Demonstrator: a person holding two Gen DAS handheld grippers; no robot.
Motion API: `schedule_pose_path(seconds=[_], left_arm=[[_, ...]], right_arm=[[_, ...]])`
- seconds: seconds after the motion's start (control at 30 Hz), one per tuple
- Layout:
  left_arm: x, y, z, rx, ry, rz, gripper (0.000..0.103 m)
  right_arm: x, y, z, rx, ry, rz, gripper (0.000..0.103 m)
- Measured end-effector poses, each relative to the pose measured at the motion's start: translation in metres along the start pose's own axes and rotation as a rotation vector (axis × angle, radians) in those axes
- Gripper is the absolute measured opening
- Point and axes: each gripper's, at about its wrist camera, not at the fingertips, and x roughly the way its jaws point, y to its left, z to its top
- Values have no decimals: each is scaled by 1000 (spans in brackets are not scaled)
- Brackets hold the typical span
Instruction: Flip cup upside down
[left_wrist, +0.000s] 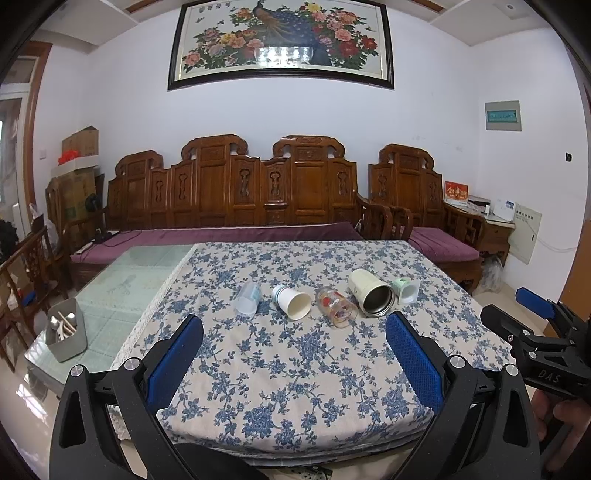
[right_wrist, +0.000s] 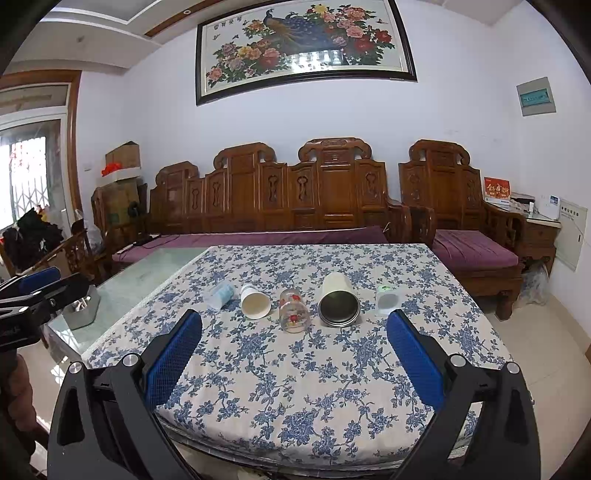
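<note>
Several cups lie on their sides in a row on the floral tablecloth (left_wrist: 295, 369): a clear plastic cup (left_wrist: 248, 298) (right_wrist: 220, 295), a white paper cup (left_wrist: 291, 301) (right_wrist: 254, 302), a glass with red print (left_wrist: 337, 307) (right_wrist: 293, 312), a cream steel-lined mug (left_wrist: 371, 292) (right_wrist: 338, 300) and a small white-green cup (left_wrist: 406, 290) (right_wrist: 387, 298). My left gripper (left_wrist: 293, 332) is open and empty, near the table's front edge. My right gripper (right_wrist: 294, 330) is open and empty, also short of the cups. The right gripper also shows at the right edge of the left wrist view (left_wrist: 535, 314).
A grey holder with utensils (left_wrist: 66, 334) stands on the glass tabletop left of the cloth. A carved wooden sofa (left_wrist: 236, 192) with purple cushions is behind the table. The table's front edge lies just under both grippers.
</note>
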Motion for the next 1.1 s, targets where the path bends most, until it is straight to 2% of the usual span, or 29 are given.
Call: schedule_pose_path(seconds=[1.1], left_arm=[[-8,-5,6,9,-23,-4,95]], right_arm=[[-4,0,1,1,-8,0,101]])
